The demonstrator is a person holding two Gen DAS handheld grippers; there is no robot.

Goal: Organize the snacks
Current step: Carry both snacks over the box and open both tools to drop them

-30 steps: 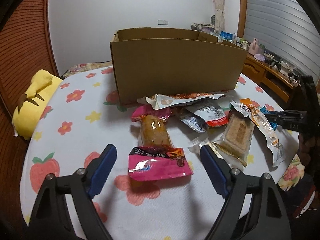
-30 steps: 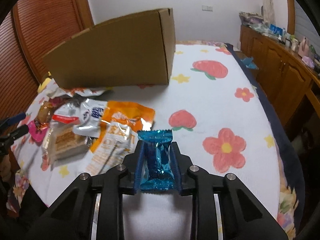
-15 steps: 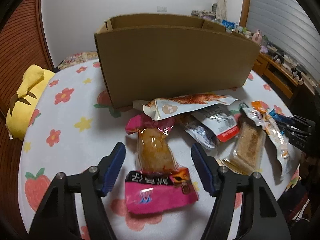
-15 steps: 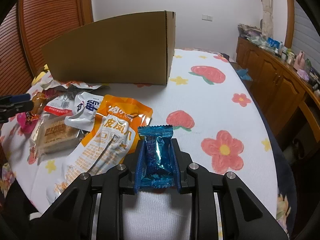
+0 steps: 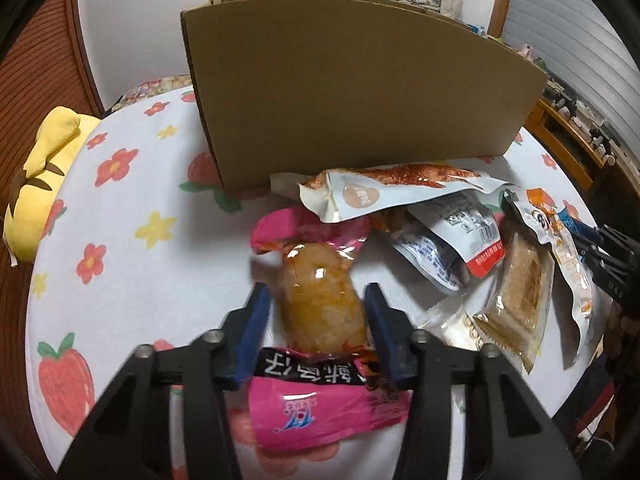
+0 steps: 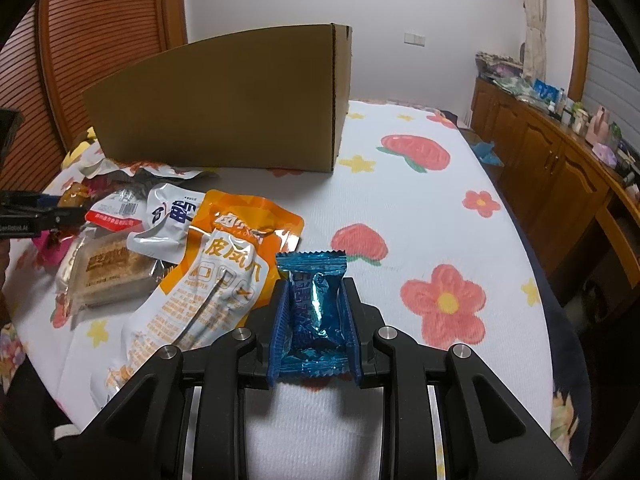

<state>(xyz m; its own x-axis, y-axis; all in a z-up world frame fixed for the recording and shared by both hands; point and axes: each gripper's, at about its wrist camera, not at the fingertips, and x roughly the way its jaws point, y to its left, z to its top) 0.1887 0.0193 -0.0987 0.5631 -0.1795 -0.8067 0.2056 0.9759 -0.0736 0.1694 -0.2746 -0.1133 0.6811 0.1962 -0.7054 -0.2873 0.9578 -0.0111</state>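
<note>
Left gripper [image 5: 318,312] has pushed forward over the pink pack [image 5: 320,360] and narrowed: a second ago its fingers stood wide on either side of the pack's near end, and now the blue pads [image 5: 256,324] flank the clear bulging middle. The right pad looks to be touching the wrapper, while a thin gap seems to remain at the left pad, so I judge the grip closing but not yet firm, and the pack lies on the flowered cloth [image 5: 120,216]. Just beyond it sit the white pouch [image 5: 384,196] and the rest of the snack heap, with the box [image 5: 352,96] standing behind them.

Right gripper [image 6: 316,312] stays clenched on the blue packet [image 6: 316,304], held low over the cloth beside the orange pouch [image 6: 224,280], much as half a second ago; it has barely moved.

That likely means both hands will soon carry a snack, and the box, near both, is probably where they go.
</note>
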